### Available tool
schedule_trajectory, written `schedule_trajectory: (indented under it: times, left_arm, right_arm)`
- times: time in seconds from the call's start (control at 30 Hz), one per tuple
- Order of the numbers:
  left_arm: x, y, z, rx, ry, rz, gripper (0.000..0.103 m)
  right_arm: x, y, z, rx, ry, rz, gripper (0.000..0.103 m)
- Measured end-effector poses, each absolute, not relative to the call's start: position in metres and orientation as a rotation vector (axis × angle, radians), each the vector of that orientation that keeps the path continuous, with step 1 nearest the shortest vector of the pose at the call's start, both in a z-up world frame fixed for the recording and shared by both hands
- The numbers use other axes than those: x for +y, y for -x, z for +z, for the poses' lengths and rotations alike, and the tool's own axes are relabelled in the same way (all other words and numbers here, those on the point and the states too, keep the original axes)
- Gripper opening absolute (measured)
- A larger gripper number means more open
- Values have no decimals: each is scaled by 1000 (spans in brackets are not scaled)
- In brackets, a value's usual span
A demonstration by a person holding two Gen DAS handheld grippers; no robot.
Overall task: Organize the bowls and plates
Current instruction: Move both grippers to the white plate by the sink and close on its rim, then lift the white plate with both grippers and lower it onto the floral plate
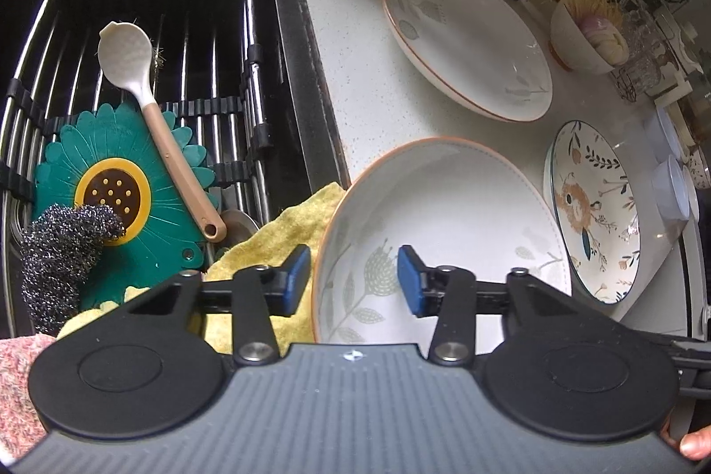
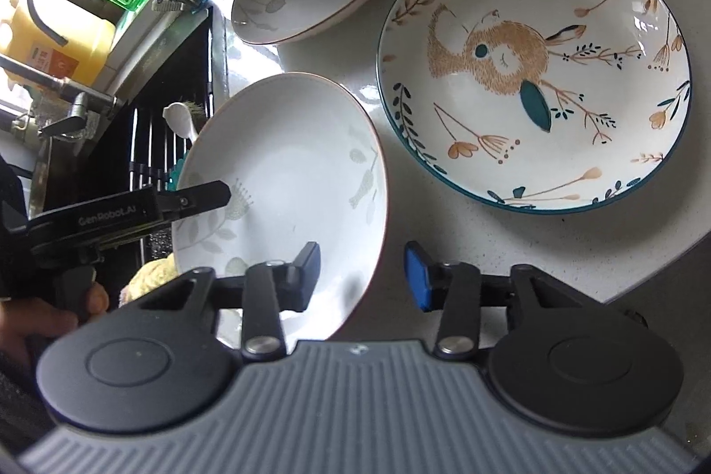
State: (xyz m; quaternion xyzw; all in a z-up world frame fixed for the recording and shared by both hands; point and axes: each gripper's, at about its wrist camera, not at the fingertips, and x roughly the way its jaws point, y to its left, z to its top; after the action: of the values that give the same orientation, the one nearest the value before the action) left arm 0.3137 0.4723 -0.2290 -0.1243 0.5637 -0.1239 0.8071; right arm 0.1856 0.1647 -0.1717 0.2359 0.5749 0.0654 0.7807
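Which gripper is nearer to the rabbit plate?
Right. The right gripper straddles the near plate's rim on the side facing the rabbit plate; the left gripper straddles the opposite rim, beside the sink.

Glossy glazed ceramic plate (image 1: 444, 216), shiny speckled stone-like tabletop (image 1: 355, 74), polished metal sink rack bars (image 1: 213, 43), rough wiry metal scourer (image 1: 62, 247), fuzzy yellow cloth (image 1: 284, 234), matt black plastic fingers (image 1: 293, 280)

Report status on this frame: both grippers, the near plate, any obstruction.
Left gripper and right gripper both astride near plate rim, opposite sides, pads not yet pressing. Plate flat on counter. Yellow cloth beside left finger; nothing blocking.
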Motion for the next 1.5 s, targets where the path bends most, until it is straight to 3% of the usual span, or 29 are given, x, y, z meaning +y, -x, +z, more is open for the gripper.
schedule_trajectory:
  times: [0.07, 0.27, 0.87, 1.5]
  left_arm:
    - [474, -315, -231, 1203, 298, -262, 41]
    - [475, -313, -231, 1186, 269, -250, 27]
    - [479, -308, -216, 1144, 299, -282, 14]
    - [466, -298, -151, 1025, 331, -301, 12]
  right_arm:
    - [163, -185, -172, 1240, -515, 140, 29]
    - [171, -195, -172, 1232, -412, 163, 16]
    - [160, -204, -162, 1227, -407, 191, 17]
    - [140, -199, -107, 1066, -354, 250, 18]
